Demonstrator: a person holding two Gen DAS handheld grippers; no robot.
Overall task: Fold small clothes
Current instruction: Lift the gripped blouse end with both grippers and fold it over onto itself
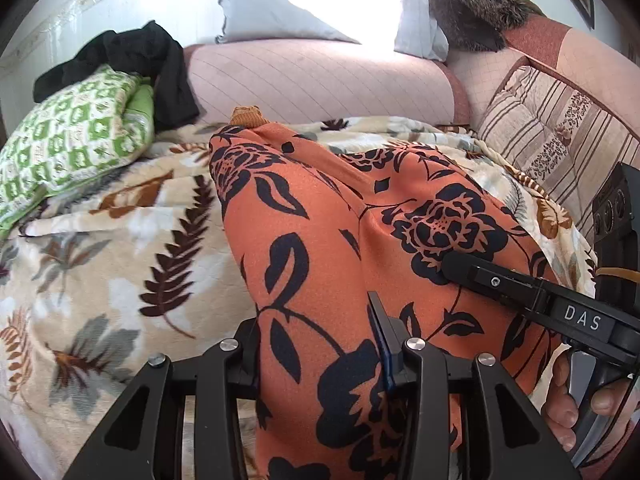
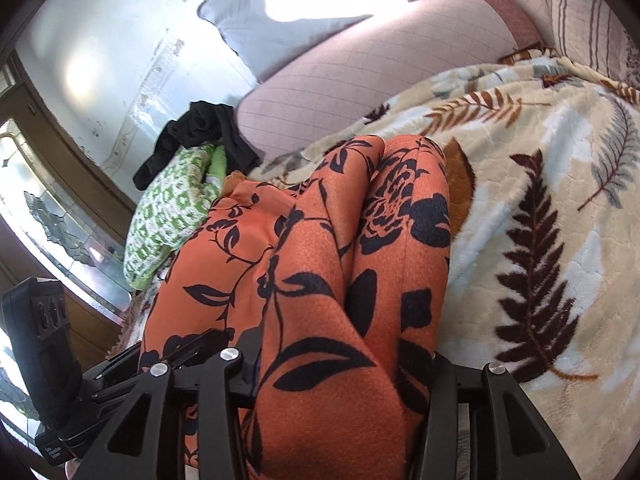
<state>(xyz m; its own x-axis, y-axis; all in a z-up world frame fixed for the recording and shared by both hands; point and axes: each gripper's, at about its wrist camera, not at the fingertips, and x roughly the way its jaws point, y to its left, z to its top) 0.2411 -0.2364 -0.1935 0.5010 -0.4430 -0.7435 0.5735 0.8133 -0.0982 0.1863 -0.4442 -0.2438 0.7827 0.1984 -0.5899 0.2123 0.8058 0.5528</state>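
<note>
An orange garment with a black flower print (image 1: 320, 248) lies stretched over the leaf-patterned blanket (image 1: 120, 240). Its near edge is bunched between the fingers of my left gripper (image 1: 320, 364), which is shut on it. My right gripper (image 1: 452, 268) shows at the right of the left wrist view, its tip on the cloth. In the right wrist view the same garment (image 2: 320, 280) fills the space between the fingers of my right gripper (image 2: 340, 376), which is shut on it. My left gripper (image 2: 188, 344) shows at the lower left there, partly under the cloth.
A green and white patterned cushion (image 1: 76, 140) with a black garment (image 1: 160, 68) on it lies at the left. A pink quilted bolster (image 1: 320, 84), pale blue pillows (image 1: 280, 0) and a striped cushion (image 1: 552, 136) stand at the back and right.
</note>
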